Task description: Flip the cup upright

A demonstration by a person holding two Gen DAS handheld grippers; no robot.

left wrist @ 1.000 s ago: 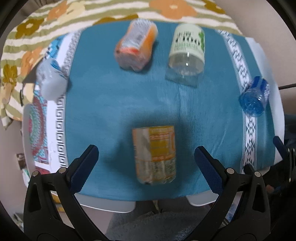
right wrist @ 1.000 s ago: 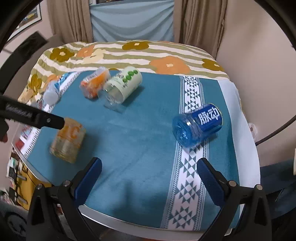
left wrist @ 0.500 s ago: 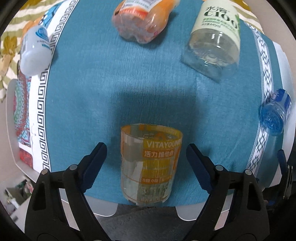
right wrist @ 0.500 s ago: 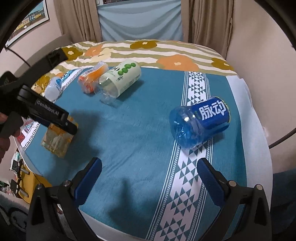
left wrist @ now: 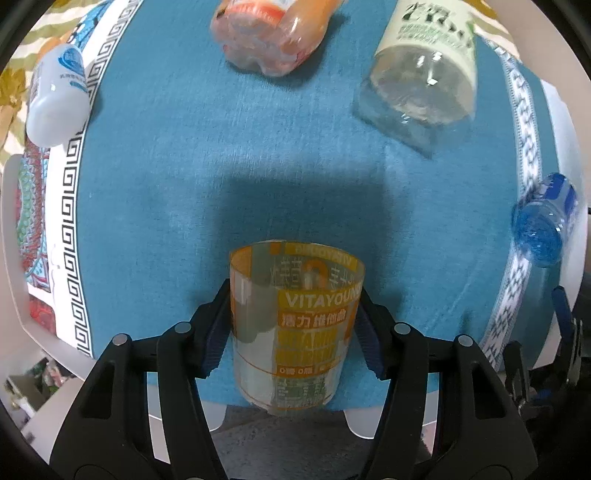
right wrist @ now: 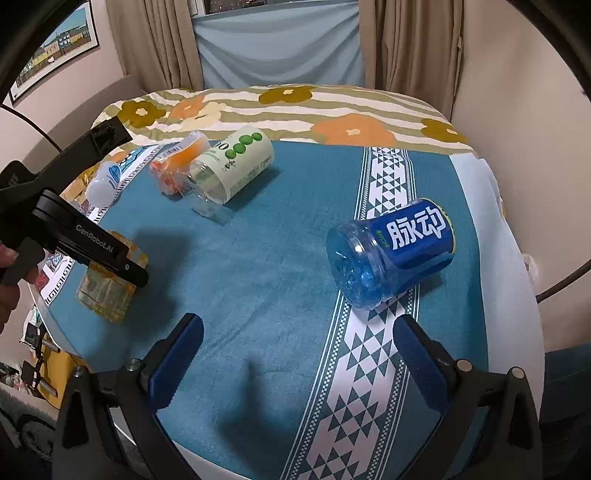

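A clear cup with an orange-yellow label [left wrist: 295, 328] lies on its side near the front edge of the teal cloth, its open end pointing away from me. My left gripper [left wrist: 293, 332] is shut on it, a blue pad pressed on each side. In the right wrist view the same cup [right wrist: 107, 284] shows at the left under the left gripper's black body. My right gripper [right wrist: 295, 354] is open and empty above the cloth, a little in front of a blue cup [right wrist: 391, 254] that lies on its side.
A green-and-white cup [left wrist: 428, 70], an orange cup [left wrist: 273, 33] and a white cup [left wrist: 55, 99] lie on their sides at the far part of the cloth. The blue cup [left wrist: 543, 225] lies at the right. The table's front edge [left wrist: 184, 413] is just below the held cup.
My left gripper has moved forward and down over the orange-yellow cup and closed on it. The right gripper has come slightly closer to the blue cup and stays open.
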